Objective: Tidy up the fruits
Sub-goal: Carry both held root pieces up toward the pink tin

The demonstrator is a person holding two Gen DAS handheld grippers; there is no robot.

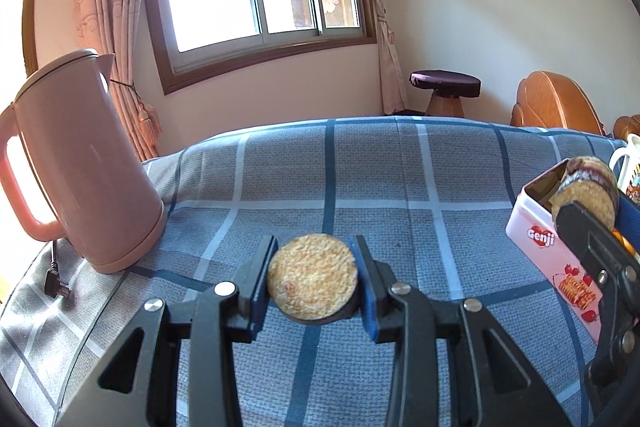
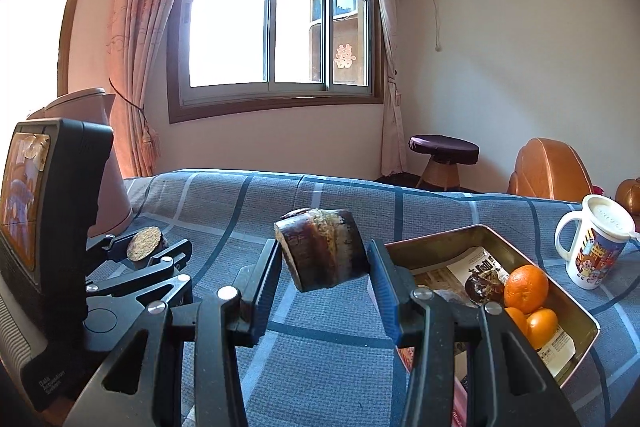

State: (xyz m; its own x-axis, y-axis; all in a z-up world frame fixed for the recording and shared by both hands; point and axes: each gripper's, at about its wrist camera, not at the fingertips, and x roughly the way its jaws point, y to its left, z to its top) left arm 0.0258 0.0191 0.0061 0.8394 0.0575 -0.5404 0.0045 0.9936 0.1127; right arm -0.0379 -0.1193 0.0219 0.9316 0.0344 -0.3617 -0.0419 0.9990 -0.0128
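the tablecloth (image 1: 360, 167) is grey-blue, checked with dark blue and pale blue lines. the electric kettle (image 1: 84, 167) is plain pink. the sugarcane piece (image 2: 324, 251) has dark purple-brown skin; the other sugarcane piece (image 1: 312, 275) shows a pale yellow, speckled cut face. the tin (image 1: 536, 227) is white outside with a red heart logo, gold inside. the oranges (image 2: 526, 289) are bright orange. the mug (image 2: 592, 251) is white with a multicoloured cartoon print.

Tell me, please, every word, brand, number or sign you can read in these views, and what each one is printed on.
"Genji": on the white side of the tin box.
"囍", a red paper sign: on the window pane.
Paper lining the tin: bold print, too blurred to read.
Left tool's housing: small white lettering, too small to read.
Mug: cartoon picture, no legible words.
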